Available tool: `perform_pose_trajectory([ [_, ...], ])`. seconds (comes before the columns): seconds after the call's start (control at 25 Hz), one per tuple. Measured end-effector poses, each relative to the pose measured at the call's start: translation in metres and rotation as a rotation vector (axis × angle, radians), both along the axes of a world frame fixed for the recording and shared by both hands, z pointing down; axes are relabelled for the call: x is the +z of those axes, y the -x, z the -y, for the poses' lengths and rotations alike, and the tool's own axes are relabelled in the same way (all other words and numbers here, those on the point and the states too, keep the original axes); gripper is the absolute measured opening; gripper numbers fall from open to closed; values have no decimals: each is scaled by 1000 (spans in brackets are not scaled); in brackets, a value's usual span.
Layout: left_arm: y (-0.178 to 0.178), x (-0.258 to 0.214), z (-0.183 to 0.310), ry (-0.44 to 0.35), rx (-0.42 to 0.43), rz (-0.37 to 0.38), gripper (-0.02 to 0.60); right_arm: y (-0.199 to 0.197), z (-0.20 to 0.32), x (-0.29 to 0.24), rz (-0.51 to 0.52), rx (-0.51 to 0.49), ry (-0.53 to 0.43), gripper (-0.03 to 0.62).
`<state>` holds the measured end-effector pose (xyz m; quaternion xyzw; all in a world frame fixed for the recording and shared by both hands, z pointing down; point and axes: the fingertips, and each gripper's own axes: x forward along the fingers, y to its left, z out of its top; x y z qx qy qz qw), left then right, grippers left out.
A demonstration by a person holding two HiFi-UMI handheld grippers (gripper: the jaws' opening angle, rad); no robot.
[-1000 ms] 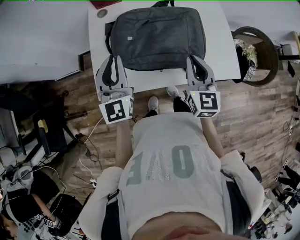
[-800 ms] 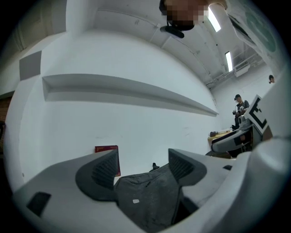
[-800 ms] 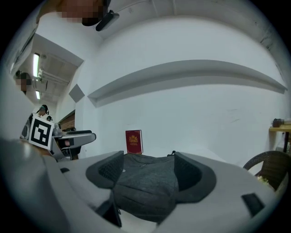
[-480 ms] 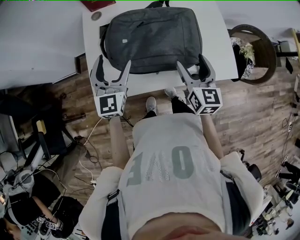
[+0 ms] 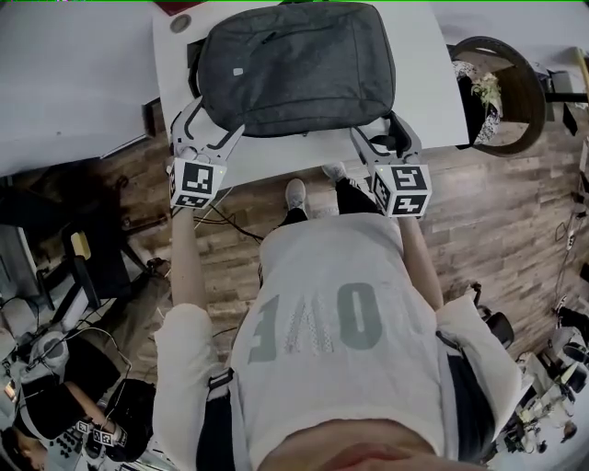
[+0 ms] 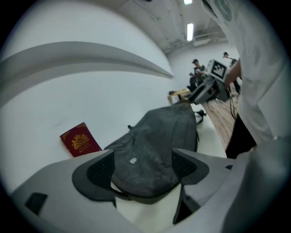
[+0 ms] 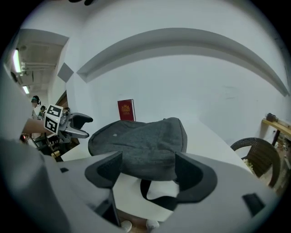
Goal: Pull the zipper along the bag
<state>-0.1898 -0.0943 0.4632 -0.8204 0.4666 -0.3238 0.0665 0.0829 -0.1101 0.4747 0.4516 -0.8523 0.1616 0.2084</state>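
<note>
A dark grey backpack (image 5: 294, 64) lies flat on the white table (image 5: 433, 110). My left gripper (image 5: 213, 120) is at the bag's near left corner, open, with nothing between its fingers. My right gripper (image 5: 375, 129) stands open at the near right corner, also holding nothing. Both pairs of jaws have opened within the last second. In the left gripper view the backpack (image 6: 154, 145) fills the gap ahead of the jaws. In the right gripper view the backpack (image 7: 141, 141) and a black strap (image 7: 154, 193) lie just ahead. The zipper pull is too small to make out.
A red booklet (image 6: 80, 140) lies on the table beyond the bag. A small round thing (image 5: 180, 23) sits near the far left corner. A wicker chair (image 5: 502, 92) stands right of the table. Cables (image 5: 221, 221) run over the wooden floor beneath.
Both grippers went from shut to wide open and moved down and forward to the bag's near corners. The left one also rolled.
</note>
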Motion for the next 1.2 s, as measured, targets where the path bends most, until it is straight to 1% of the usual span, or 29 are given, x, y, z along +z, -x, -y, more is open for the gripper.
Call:
perform_pose_trajectory([
  [0.08,4,21,-3,79,93,131,367,-4,-5,8,-6,10,28,354],
  [0.16,9,37,-5,141,164,212,367,-4,-9,16,-9,13,57,354],
  [0.24,11,47,-5,189,224,250,367,-1,-11,23,-17,8,77,354],
  [0.32,11,51,-4,221,276,276,367,5,-11,28,-21,2,89,354],
  [0.36,11,50,-4,235,300,303,367,8,-10,29,-22,-1,92,354],
  [0.48,17,47,-9,285,373,414,367,12,-6,32,-28,-1,99,354],
  [0.56,21,51,-14,334,426,464,367,9,-3,34,-44,3,99,354],
  [0.68,33,73,-19,409,498,570,367,12,2,39,-67,-2,105,354],
  [0.72,35,81,-20,429,509,587,367,13,3,40,-65,0,111,354],
  [0.8,30,96,-23,464,511,573,365,13,4,41,-56,6,123,354],
  [0.88,22,108,-26,477,503,552,365,12,6,43,-62,-2,125,353],
  [1.04,6,114,-34,469,531,574,365,1,25,45,-88,-7,101,353],
  [1.2,-16,113,-47,480,522,487,366,-10,54,47,-114,-54,71,353],
])
